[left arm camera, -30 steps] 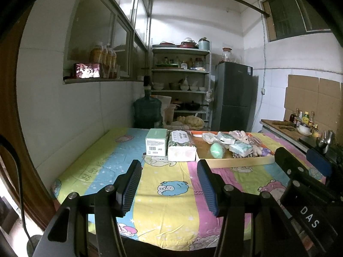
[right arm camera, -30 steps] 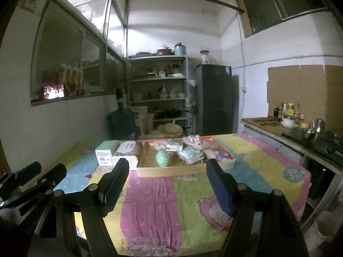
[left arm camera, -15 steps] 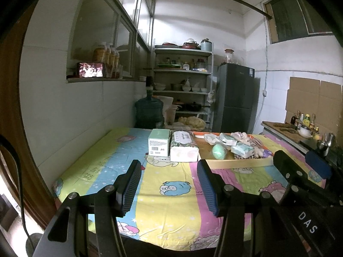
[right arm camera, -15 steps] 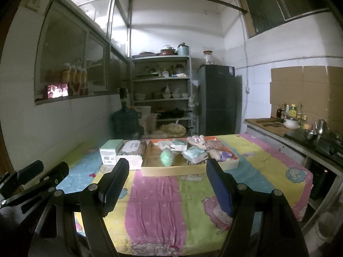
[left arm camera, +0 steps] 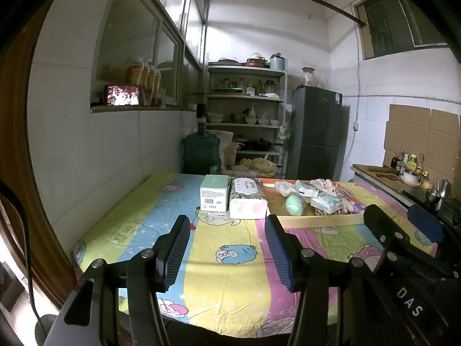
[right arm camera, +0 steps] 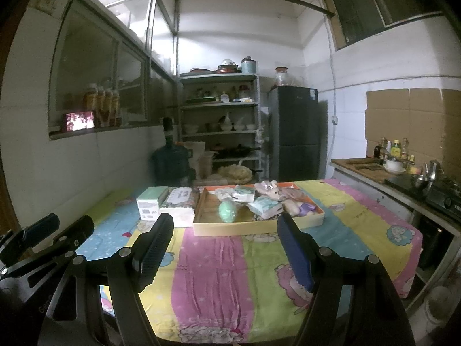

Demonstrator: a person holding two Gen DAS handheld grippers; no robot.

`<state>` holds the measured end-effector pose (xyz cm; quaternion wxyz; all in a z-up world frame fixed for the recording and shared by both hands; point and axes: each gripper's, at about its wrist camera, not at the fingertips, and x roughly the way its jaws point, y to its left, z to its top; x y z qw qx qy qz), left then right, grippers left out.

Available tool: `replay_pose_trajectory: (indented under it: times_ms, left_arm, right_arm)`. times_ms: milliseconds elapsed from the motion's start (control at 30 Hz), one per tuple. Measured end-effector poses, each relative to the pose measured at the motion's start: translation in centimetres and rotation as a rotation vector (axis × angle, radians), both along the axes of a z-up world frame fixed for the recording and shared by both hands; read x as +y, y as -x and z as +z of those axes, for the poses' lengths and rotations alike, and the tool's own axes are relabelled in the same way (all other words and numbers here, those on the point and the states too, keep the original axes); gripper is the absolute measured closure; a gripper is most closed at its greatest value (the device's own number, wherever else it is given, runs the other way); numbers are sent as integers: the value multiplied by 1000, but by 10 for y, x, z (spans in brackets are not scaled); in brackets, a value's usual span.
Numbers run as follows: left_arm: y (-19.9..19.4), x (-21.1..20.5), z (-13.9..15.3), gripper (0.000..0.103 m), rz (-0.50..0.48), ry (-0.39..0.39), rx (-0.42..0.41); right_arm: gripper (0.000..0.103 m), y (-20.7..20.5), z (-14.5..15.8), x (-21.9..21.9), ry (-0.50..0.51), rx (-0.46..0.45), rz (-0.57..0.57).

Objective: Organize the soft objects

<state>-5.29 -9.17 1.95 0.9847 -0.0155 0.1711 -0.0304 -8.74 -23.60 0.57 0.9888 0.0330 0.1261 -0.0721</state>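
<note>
Your left tongs (left arm camera: 227, 232) hang spread above the near end of the desk (left arm camera: 230, 282) w/ nothing between the pads; same for your right tongs (right arm camera: 226, 230), spread wider and empty. Both point slightly down toward the far end of the desk, which wears a striped cartoon-print cloth.

Soft objs are all at the far end, well apart from both tongs. A shallow cardboard tray (right arm camera: 230, 227) sits there, holding a green egg-shaped squishy (right arm camera: 227, 212), several small tissue packs (right arm camera: 266, 206), a pink plush toy (right arm camera: 269, 187) and a purple item (right arm camera: 306, 208) at the tray's right corner. Just left of the tray, touching its side, lies a big wrapped tissue pack (left arm camera: 247, 199), and beside that a mint-green box (left arm camera: 214, 191) stands w/ its barcode facing you.

In the left view your right tongs show at the right edge; in the right view your left tongs show at the left edge. No hand visible in either view.
</note>
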Motion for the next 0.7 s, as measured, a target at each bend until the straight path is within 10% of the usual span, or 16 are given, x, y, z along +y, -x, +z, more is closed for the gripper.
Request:
replay_pose_trajectory:
  times_ms: [700]
  left_arm:
    - [1,-1,-1,49,1,0,-2]
  right_arm:
    - [27,0,0,5,0,2,6]
